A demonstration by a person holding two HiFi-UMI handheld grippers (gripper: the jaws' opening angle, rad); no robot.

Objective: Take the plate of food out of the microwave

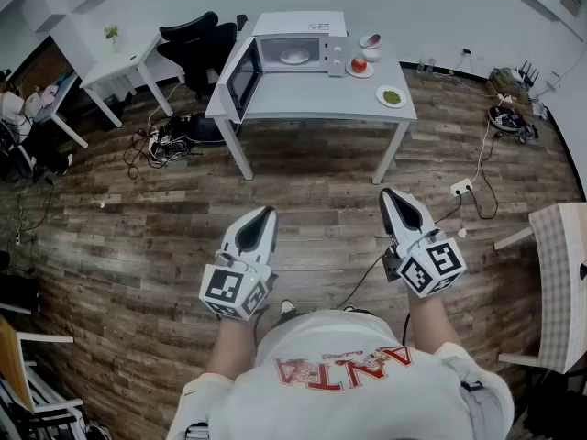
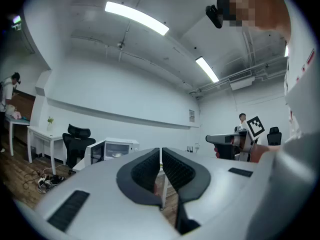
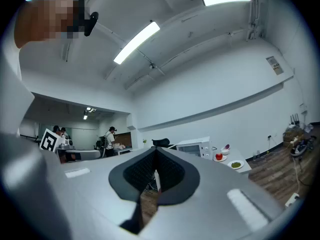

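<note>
microwave (image 1: 293, 53): far, on table (image 1: 312, 106), door (image 1: 242, 76) open
plate of food (image 1: 294, 57): inside microwave, untouched
left claw (image 1: 264, 214): closed, empty, well short of table
right claw (image 1: 389, 195): closed, empty
remaining: approach, grasp, withdraw

Grey table (image 1: 307, 104), centre back. On its right end:
- small plate with a red fruit (image 1: 359, 66)
- plate of green food (image 1: 392, 97) near the corner
- bowl (image 1: 371, 42) behind them

Black office chair (image 1: 197, 49) at the table's left. White desk (image 1: 124, 67) with a small plant (image 1: 111, 33). Cable tangle (image 1: 160, 140) and power strip (image 1: 461, 188) on the wooden floor (image 1: 138, 236).
</note>
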